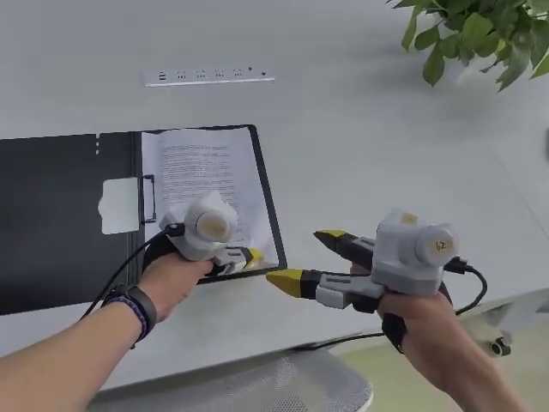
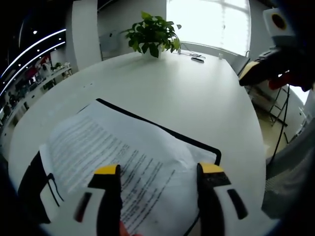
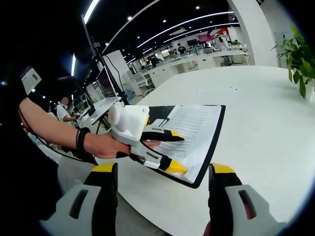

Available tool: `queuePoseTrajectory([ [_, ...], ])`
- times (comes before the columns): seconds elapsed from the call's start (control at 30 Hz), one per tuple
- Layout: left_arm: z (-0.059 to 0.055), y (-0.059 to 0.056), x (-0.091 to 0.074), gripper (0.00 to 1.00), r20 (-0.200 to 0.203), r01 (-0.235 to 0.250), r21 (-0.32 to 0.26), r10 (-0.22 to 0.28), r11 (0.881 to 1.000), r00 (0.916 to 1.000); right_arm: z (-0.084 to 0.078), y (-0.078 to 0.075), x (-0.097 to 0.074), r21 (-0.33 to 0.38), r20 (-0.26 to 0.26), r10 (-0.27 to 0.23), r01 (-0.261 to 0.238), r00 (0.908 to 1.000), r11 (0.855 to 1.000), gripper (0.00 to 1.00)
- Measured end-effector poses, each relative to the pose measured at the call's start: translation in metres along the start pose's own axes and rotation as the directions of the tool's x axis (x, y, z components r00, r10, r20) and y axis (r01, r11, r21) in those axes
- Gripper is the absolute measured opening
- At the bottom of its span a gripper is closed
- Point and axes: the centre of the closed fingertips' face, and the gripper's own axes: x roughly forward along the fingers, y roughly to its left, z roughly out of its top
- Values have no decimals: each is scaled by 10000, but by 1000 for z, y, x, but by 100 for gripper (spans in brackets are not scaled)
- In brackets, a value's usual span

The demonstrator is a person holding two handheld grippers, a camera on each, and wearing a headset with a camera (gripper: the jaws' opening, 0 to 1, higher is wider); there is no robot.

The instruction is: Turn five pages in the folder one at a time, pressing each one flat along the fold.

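The folder (image 1: 60,223) lies open on the white bench (image 1: 369,146), its black inner cover to the left and a printed page (image 1: 206,172) on its right half. A clip (image 1: 147,199) sits at the page's left edge, beside the fold. The page lies nearly flat, with a slight bulge near its lower right corner in the left gripper view. The left hand-held gripper (image 1: 244,257) is positioned over that lower right corner. In the left gripper view its jaws (image 2: 158,169) are spread, with printed text visible between them. In the right gripper view the same hand-held gripper (image 3: 174,152) has one yellow tip over the page and the other at the page's corner; contact with the paper cannot be confirmed. The right hand-held gripper (image 1: 309,257) is off the folder, to its right, above bare bench near the front edge. Its jaws (image 3: 163,169) are spread and hold nothing, and they point toward the folder's corner. A power strip (image 1: 210,77) lies on the bench beyond the folder. A plant (image 1: 480,34) stands at the far right.
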Motion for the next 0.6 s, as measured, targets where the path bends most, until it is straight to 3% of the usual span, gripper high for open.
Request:
queuePoseTrajectory([
  [0.2, 1, 1, 0, 60, 2, -1, -119, 1, 9999, 10000, 1, 0, 1, 12, 14, 79, -79, 10000, 10000, 75],
  [0.3, 5, -2, -1, 65, 144, 220, -822, -209, 9964, 9997, 2, -1, 1, 29, 44, 83, -84, 10000, 10000, 74],
  [0.37, 7, -8, -2, 71, 210, 436, -999, -417, 9940, 9989, 2, -1, 1, 41, 56, 94, -95, 9999, 9999, 74],
  [0.53, 6, -19, 1, 81, 259, 586, -929, -564, 9939, 9981, 1, -2, 1, 56, 45, 106, -107, 9999, 9999, 74],
  [0.6, 5, -17, 3, 80, 136, 345, -673, -336, 9971, 9993, 1, -2, 1, 53, 22, 103, -103, 9999, 9999, 74],
])
